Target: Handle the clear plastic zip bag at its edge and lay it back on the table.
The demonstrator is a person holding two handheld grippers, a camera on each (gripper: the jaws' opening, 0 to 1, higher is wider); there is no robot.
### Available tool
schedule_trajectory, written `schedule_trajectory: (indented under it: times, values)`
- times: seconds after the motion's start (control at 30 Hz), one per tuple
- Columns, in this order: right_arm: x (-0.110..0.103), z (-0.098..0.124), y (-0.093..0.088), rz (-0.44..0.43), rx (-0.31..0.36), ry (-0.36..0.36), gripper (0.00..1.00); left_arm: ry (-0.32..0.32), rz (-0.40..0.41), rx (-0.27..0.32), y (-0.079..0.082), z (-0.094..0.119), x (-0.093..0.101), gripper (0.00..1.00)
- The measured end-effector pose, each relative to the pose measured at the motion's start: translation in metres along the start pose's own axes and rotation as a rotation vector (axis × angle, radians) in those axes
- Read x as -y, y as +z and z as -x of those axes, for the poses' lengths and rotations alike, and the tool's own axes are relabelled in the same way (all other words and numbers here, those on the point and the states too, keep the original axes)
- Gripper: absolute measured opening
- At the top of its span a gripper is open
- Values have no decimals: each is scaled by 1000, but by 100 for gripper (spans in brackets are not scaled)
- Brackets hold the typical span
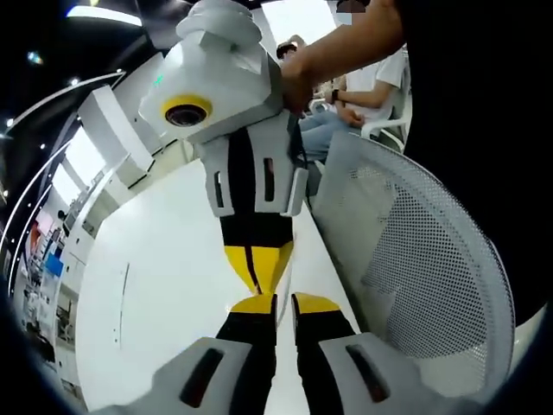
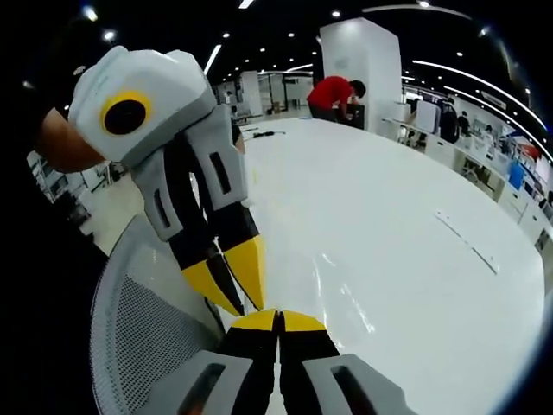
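Clear zip bag (image 2: pixel 346 294) flat on white tabletop (image 2: pixel 406 216), beside the 2 grippers meeting tip to tip, left gripper (image 1: pixel 284 304) jaws closed, right gripper (image 2: pixel 278 318) jaws closed, mesh chair (image 1: pixel 423 259) alongside the tabletop

No text, label, brand, number or sign is showing legibly in either view. In the left gripper view, the coloured panels (image 1: pixel 47 251) along the far wall are appearing too small and blurred to read. In the right gripper view, the displays (image 2: pixel 518 169) at the far side of the room are likewise showing only blurred colour, with no letters that can be made out. The white housings of the tools are carrying no readable markings.
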State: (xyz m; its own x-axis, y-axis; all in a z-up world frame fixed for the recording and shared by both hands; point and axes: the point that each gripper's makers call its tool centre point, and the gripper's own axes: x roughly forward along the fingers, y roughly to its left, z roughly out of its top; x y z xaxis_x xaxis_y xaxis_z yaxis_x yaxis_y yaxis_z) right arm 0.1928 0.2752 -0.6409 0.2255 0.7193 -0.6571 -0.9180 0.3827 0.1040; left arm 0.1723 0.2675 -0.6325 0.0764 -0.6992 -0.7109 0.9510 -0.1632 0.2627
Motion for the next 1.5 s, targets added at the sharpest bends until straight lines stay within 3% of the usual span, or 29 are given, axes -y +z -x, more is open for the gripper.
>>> schedule_trajectory:
  times: [0.57, 1.0, 1.5]
  values:
    - [1, 2, 1, -7, 1, -6, 0, -4, 22, 5, -6, -1, 0, 4]
    - [5, 1, 3, -17, 3, -14, 0, -20, -27, -24, -13, -6, 6, 0]
    - [18, 11, 24, 4, 72, -72, 0, 38, -32, -29, -15, 1, 0, 0]
